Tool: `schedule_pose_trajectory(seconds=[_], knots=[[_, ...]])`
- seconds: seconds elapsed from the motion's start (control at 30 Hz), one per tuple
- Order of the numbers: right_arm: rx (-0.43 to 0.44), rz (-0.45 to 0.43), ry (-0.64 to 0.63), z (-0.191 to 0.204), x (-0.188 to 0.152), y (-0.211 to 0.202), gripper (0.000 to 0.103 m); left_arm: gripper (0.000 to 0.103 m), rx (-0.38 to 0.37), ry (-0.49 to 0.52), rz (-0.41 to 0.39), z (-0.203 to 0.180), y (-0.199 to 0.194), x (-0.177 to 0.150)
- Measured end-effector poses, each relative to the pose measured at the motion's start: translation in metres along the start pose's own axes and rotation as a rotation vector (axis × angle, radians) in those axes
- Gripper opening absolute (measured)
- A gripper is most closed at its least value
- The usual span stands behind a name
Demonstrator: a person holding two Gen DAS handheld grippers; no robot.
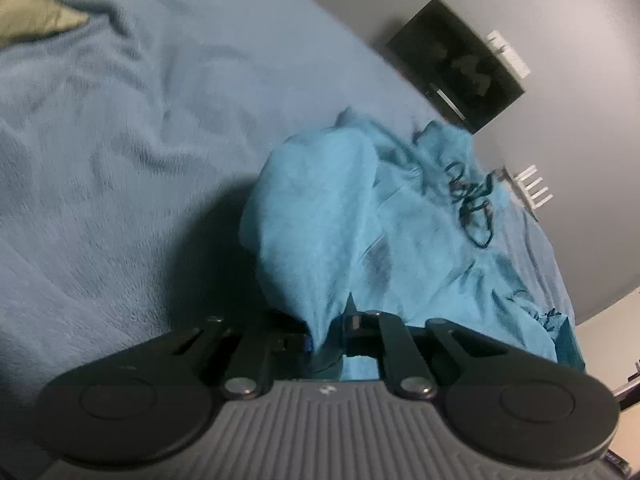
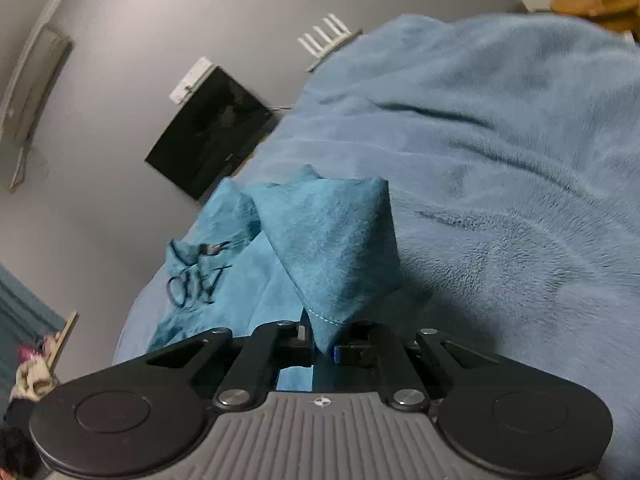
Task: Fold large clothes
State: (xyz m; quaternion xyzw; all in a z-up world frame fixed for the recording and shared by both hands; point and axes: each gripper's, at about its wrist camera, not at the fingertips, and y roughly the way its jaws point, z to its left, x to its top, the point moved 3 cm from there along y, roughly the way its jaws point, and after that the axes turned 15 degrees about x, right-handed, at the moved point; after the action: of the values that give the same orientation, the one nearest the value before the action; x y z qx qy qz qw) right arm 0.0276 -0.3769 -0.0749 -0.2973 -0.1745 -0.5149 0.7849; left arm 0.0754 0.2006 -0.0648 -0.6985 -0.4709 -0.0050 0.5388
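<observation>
Left wrist view shows the left black two-finger gripper (image 1: 326, 336) with its jaws drawn together on a pinch of the crumpled teal garment of soft fleecy cloth with dark lettering (image 1: 360, 216). A narrow tongue of that cloth runs down between the fingers, so the grip sits on an edge or corner and not on the bulk. The rest of the garment rises from the pinch in a loose hump and spills away to the right across the pale blue plush blanket covering the bed (image 1: 120, 140), near the bed's far edge.

Right wrist view gives the matching picture: the right black two-finger gripper (image 2: 322, 344) is also closed on the teal garment (image 2: 332, 240), pinching a stitched hem whose seam line shows just above the fingers. From there the cloth stands up in a tented peak, which suggests the fabric is being lifted by that edge.

Holding two separate points of the hem looks like the way to spread the heap and find its outline before any fold, since the garment is bunched and no crease is laid yet. The lettering lies twisted in the folds, so the front is not flat.

Beyond the bed stand a grey wall (image 2: 140, 40), a dark square panel mounted on it (image 2: 212, 128) and an olive pillow corner (image 1: 32, 8).
</observation>
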Motion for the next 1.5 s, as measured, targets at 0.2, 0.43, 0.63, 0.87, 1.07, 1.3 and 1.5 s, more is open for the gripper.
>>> schedule_pose_trajectory(seconds=[0.2,0.43,0.63,0.87,1.07,1.3,1.5], knots=[[0.055,0.026,0.010,0.025,-0.009,-0.060,0.003,0.004,-0.077,0.085,-0.059,0.003,-0.056,0.017],[0.069,0.121,-0.035,0.046,-0.021,-0.090,0.006,0.004,0.079,0.086,0.005,0.033,-0.070,0.031],[-0.137,-0.036,-0.134,0.050,0.003,-0.109,0.068,0.041,0.214,0.050,-0.082,0.039,-0.081,0.036],[-0.097,-0.026,-0.358,0.072,0.010,-0.086,0.071,0.067,0.160,0.300,-0.244,-0.024,-0.096,0.032],[-0.064,0.217,-0.583,0.097,-0.017,-0.012,0.069,0.076,0.048,0.470,-0.201,-0.093,-0.053,0.006],[-0.208,0.324,-0.683,0.077,-0.019,0.051,0.069,0.092,0.169,0.612,-0.247,-0.123,0.007,-0.019],[-0.156,0.202,-0.712,0.074,-0.008,0.056,0.103,0.097,0.317,0.688,-0.350,-0.132,0.033,-0.018]])
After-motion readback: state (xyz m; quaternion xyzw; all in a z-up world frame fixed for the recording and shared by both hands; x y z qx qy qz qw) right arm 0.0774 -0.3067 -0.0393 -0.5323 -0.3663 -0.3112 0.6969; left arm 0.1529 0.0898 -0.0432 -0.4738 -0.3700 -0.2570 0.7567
